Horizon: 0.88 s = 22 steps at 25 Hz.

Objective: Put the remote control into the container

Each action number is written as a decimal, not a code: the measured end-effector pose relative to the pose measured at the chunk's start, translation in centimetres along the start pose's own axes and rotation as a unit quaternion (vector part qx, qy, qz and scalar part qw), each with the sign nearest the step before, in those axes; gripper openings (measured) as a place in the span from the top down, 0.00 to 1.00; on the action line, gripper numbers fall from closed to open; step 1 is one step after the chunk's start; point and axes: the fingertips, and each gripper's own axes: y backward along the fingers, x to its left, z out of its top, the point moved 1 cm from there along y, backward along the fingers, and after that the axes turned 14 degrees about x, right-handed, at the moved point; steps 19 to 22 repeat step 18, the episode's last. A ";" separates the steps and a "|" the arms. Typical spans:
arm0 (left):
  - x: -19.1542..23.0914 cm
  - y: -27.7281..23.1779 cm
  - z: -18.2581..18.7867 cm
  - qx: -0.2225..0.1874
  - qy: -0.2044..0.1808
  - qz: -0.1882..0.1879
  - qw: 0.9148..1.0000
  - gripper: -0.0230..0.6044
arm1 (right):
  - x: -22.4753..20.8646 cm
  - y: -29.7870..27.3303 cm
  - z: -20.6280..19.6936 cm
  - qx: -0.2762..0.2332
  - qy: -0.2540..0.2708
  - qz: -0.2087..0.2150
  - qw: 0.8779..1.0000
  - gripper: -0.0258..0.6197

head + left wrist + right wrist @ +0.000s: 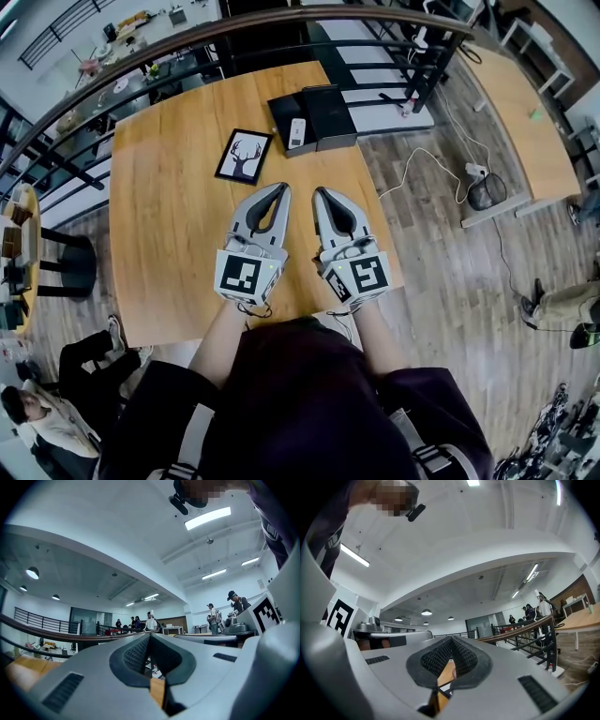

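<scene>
A white remote control (297, 132) lies on the left half of a black container (330, 116) at the far side of the wooden table (169, 216). Both grippers rest side by side near the table's front edge, well short of the container. My left gripper (281, 190) is shut with nothing between its jaws, and its tips meet in the left gripper view (149, 636). Beside it, my right gripper (319, 194) is also shut and empty, its tips touching in the right gripper view (451, 639). Both gripper views tilt upward at the ceiling and show neither remote nor container.
A framed deer picture (244, 156) lies between the grippers and the container. A curved railing (281, 23) runs behind the table's far edge. A power strip and cables (473, 171) lie on the floor to the right, near a second table (525, 112). A person (56, 412) sits at lower left.
</scene>
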 end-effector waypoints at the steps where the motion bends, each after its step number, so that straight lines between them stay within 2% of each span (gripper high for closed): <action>1: 0.1 0.2 -0.1 0.000 0.001 0.001 1.000 0.94 | 0.1 -0.1 0.0 0.000 0.000 0.000 1.000 0.93; 5: 0.6 0.5 -0.5 0.002 0.004 0.002 1.000 0.94 | 0.4 -0.4 0.0 -0.001 -0.007 0.000 1.000 0.93; 10: 0.9 0.7 -0.7 0.003 0.002 0.004 1.000 0.94 | -0.3 -0.6 -0.3 -0.010 -0.105 0.018 0.994 0.93; 22: 1.5 1.3 -1.0 0.005 0.001 0.004 1.000 0.94 | 0.1 -0.8 -1.1 0.002 -0.087 0.001 0.996 0.93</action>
